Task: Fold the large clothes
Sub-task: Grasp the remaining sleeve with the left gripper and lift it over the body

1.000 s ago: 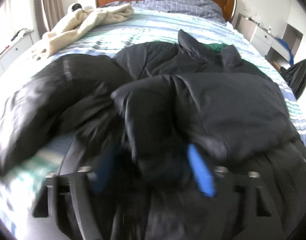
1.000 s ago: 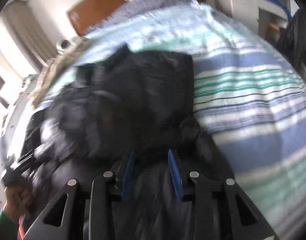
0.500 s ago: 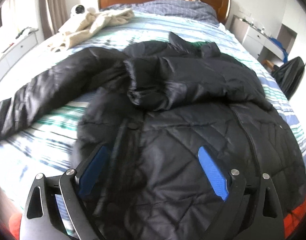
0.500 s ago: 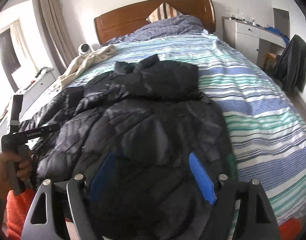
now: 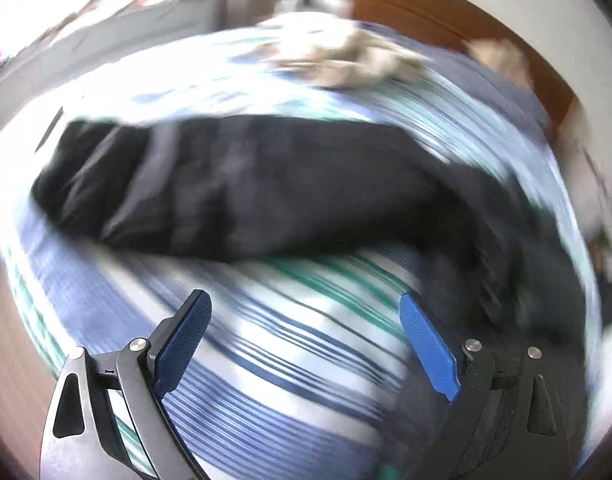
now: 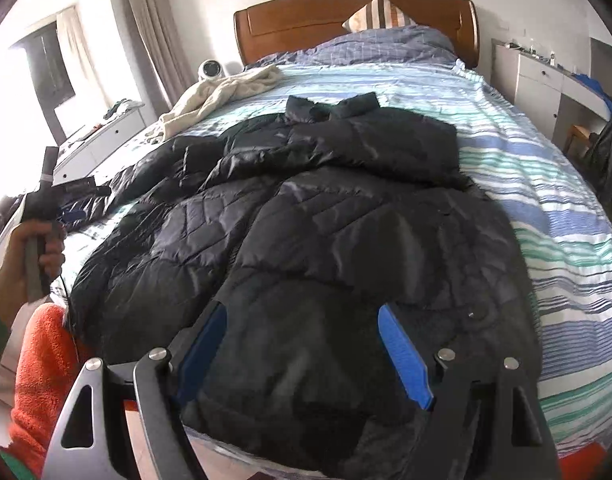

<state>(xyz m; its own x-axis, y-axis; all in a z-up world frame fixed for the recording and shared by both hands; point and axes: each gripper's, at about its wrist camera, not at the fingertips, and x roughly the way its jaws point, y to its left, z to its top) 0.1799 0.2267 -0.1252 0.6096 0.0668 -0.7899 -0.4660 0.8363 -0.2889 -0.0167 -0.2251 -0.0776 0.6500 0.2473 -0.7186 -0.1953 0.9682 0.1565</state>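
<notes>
While the left wrist view is smeared with blur, the left gripper (image 5: 306, 344) shows plainly enough: both blue-padded fingers (image 5: 425, 348) spread wide, nothing between them, hanging over bare striped sheet with one long sleeve (image 5: 242, 196) of the jacket lying across the bed just ahead. From the right wrist view, the person's left hand (image 6: 34, 256) appears at the far left edge, fist wrapped round the gripper handle, raised beside the bed near that sleeve. Right gripper (image 6: 302, 348) — fingers equally wide apart, gripping nothing, poised low over the hem of the black quilted puffer jacket (image 6: 325, 216). Jacket: spread lengthwise on the blue, green and white striped bed sheet (image 6: 545, 184), collar toward the wooden headboard (image 6: 345, 12), right sleeve folded across the chest, hem at the foot edge. Also present — a cream towel (image 6: 222, 92) bunched near the upper left of the bed, and a white dresser (image 6: 541, 80) at the right wall.
</notes>
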